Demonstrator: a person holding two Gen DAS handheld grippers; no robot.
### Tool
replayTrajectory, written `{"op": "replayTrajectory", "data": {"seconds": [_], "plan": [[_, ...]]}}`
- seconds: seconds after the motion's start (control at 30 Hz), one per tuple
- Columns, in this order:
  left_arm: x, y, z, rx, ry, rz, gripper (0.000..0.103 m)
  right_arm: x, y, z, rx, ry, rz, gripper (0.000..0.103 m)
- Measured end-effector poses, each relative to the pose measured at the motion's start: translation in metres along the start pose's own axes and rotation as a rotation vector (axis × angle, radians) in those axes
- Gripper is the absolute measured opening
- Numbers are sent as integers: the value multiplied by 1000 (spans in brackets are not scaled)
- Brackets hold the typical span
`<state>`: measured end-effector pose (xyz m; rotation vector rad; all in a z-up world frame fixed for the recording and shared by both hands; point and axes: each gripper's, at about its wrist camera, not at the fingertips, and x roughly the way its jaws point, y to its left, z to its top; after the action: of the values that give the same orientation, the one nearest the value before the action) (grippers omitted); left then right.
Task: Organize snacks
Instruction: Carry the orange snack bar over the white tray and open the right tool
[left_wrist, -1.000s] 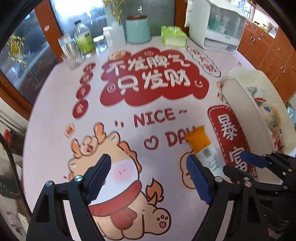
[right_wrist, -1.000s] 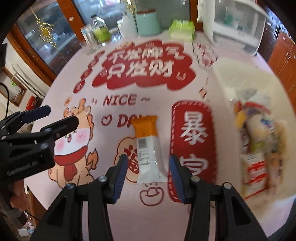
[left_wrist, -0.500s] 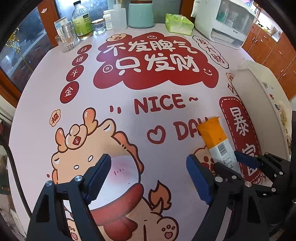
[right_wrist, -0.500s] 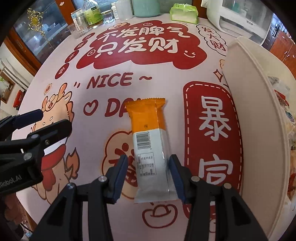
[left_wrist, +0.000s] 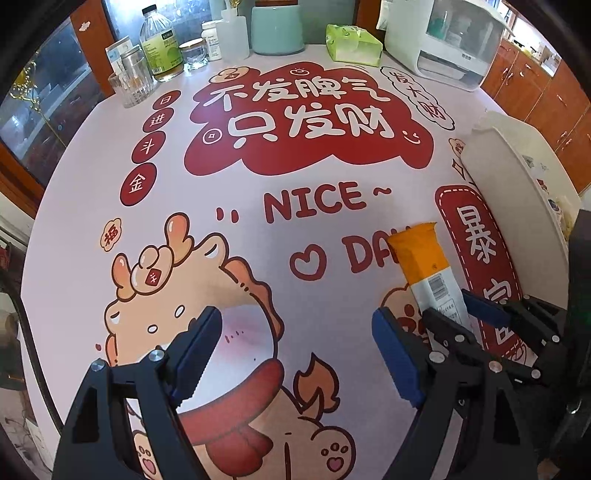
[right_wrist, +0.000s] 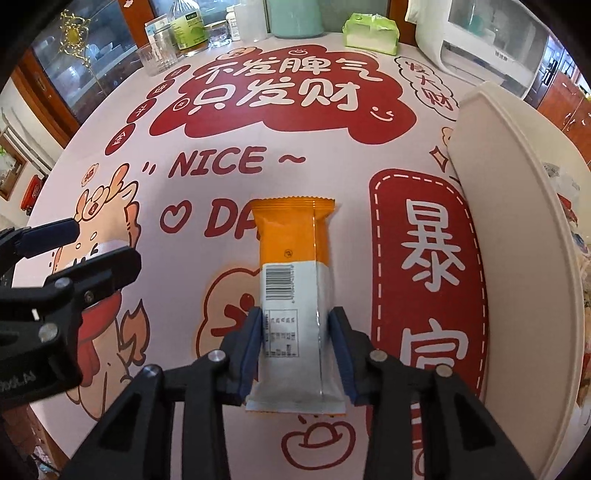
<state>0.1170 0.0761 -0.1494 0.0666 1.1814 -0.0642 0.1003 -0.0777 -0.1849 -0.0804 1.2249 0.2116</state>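
Left gripper (left_wrist: 295, 354) agape; right gripper (right_wrist: 295, 345) narrowed.

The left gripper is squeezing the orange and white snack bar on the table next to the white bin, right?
Not quite: the right gripper squeezes the snack bar, as the right wrist view shows. The left gripper is open. The bar does lie on the table beside the white bin.

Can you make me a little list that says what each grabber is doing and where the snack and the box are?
right gripper: closed on the white end of the orange-and-white wrapped snack bar
left gripper: open, holding nothing
snack bar position: flat on the printed tablecloth
white plastic bin: right of the bar, snack packets inside
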Motion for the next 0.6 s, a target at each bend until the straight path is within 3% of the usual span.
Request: {"op": "replayTrajectory", "data": {"seconds": [0.17,0.37,0.6], "plan": [[-9,-4,-9,6,2,18,82,-6,3,-2,-15,-12,-15,31],[-22,-10,-23,12,3,38,82,-17,-2,-12,11,-8,32,31],[-37,-29,-29,4,-5,40,82,-65,-10,-25,11,-87,73,31]]}}
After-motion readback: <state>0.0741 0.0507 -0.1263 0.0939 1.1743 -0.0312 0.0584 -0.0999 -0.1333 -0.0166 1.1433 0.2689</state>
